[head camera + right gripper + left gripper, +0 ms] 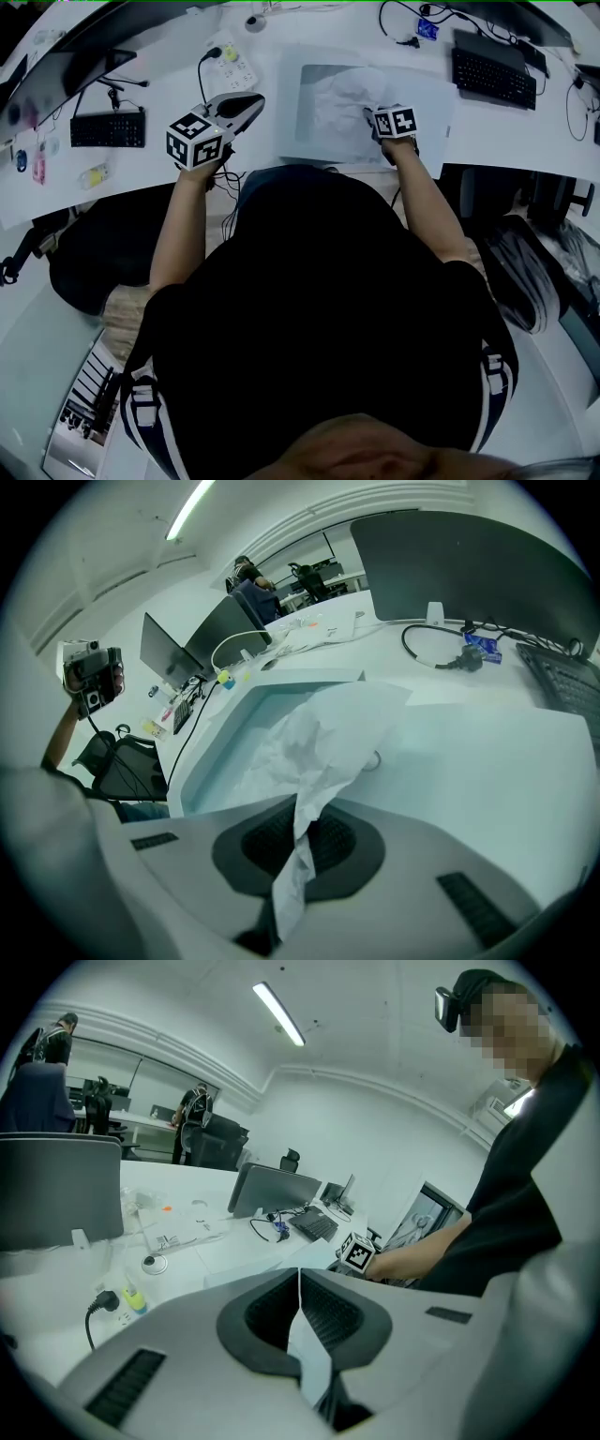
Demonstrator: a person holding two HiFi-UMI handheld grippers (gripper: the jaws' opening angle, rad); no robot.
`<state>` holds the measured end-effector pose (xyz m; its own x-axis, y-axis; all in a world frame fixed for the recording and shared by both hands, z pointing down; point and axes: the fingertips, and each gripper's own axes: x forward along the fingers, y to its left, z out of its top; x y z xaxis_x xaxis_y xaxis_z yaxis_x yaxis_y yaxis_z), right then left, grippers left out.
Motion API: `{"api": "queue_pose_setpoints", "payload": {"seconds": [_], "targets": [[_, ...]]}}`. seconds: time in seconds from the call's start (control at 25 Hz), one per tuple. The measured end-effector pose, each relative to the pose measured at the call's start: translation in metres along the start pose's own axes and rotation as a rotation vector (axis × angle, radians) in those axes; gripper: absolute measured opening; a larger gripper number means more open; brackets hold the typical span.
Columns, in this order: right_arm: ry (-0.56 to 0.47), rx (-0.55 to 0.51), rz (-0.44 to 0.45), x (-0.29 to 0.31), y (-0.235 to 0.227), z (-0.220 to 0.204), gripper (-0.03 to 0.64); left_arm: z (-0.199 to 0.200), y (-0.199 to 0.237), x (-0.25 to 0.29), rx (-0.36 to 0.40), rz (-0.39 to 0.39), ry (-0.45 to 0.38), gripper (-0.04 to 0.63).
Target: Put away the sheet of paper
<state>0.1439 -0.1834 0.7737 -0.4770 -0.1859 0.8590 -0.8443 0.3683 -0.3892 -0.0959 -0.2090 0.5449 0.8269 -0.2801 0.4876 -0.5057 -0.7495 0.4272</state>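
Worktop: white and curved (pixel 159 89), wrapping round the seated person (pixel 319 309); a dark monitor (pixel 56 80) stands at the far left with a black keyboard (pixel 108 128) beside it, a second keyboard (pixel 494 75) lies far right, and a power strip (pixel 234 67) sits just beyond the left gripper
Tray: shallow white tray (pixel 289 112) with a raised rim, straight ahead of the person, between the two keyboards
Sheet of paper: the sheet of paper (pixel 342 98) is crumpled and white, lying mostly inside the tray toward its right half; one twisted corner rises out of it toward the right gripper
Right gripper: the right gripper (pixel 370 115) is at the tray's near right edge, tilted steeply down; in the right gripper view its fingers are pressed together on the twisted corner, which runs between the pads and comes out behind them, while the rest of the sheet (pixel 323 733) fans out over the tray (pixel 211 752)
Left gripper: the left gripper (pixel 248 105) is left of the tray, apart from both tray and paper, over bare worktop near the power strip, pointing shallowly down; in the left gripper view its fingers are closed together, with a thin pale sliver between the pads that I cannot identify
Chair: black chair (pixel 103 253) to the person's left, under the worktop edge
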Motion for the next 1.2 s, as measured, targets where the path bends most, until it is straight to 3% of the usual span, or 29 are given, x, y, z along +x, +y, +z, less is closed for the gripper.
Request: {"api": "queue_pose_setpoints", "payload": {"seconds": [0.44,1.2], "targets": [[0.002,0.06,0.093,0.021,0.026,0.012,0.015,-0.009,0.005,-0.007,-0.011,-0.003,0.014,0.025],[0.02,0.066,0.133,0.047,0.046,0.027,0.015,-0.023,0.01,-0.019,-0.043,-0.007,0.026,0.025]]}}
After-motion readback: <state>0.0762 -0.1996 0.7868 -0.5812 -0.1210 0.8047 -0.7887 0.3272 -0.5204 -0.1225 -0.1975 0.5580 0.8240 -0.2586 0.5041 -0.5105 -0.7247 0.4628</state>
